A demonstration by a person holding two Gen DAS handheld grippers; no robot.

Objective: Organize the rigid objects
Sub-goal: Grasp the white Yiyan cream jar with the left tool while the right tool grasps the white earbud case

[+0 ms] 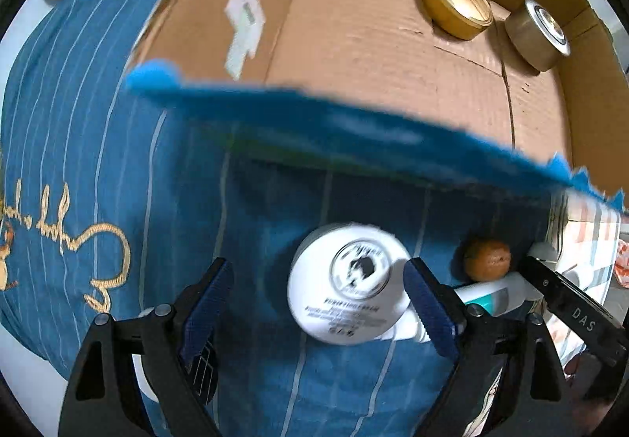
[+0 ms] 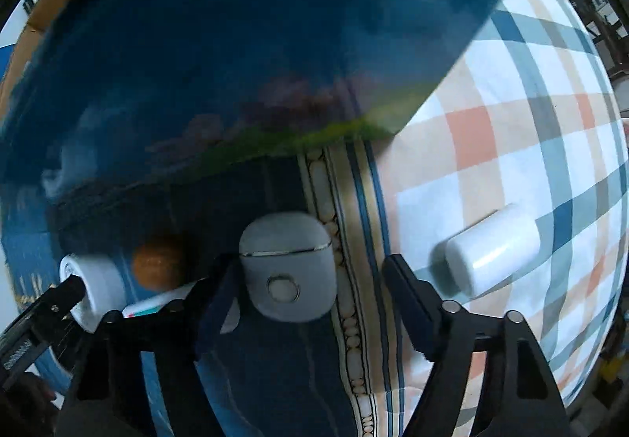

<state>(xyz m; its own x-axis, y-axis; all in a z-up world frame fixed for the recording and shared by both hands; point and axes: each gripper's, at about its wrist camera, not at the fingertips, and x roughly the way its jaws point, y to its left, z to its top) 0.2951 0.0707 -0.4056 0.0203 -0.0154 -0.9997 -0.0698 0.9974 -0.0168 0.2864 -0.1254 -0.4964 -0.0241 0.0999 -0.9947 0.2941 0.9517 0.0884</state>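
In the left wrist view my left gripper [image 1: 318, 287] is open, with a round white cream jar [image 1: 348, 281] between its fingers, close to the right finger, on blue striped bedding. A brown ball [image 1: 487, 259] and a white tube [image 1: 491, 293] lie to the right. In the right wrist view my right gripper [image 2: 304, 279] is open around a grey earbud case [image 2: 289, 266]. A white cylinder [image 2: 493, 250] lies to its right on the plaid cloth. The jar [image 2: 96, 285], ball [image 2: 157, 263] and tube [image 2: 157, 303] show at left.
An open cardboard box [image 1: 373, 43] stands behind, holding a gold tin [image 1: 458, 6] and a roll of brown tape [image 1: 536, 34]. A blue flap [image 1: 354, 130] crosses its front edge. The left gripper's finger [image 2: 43, 307] shows at the far left of the right wrist view.
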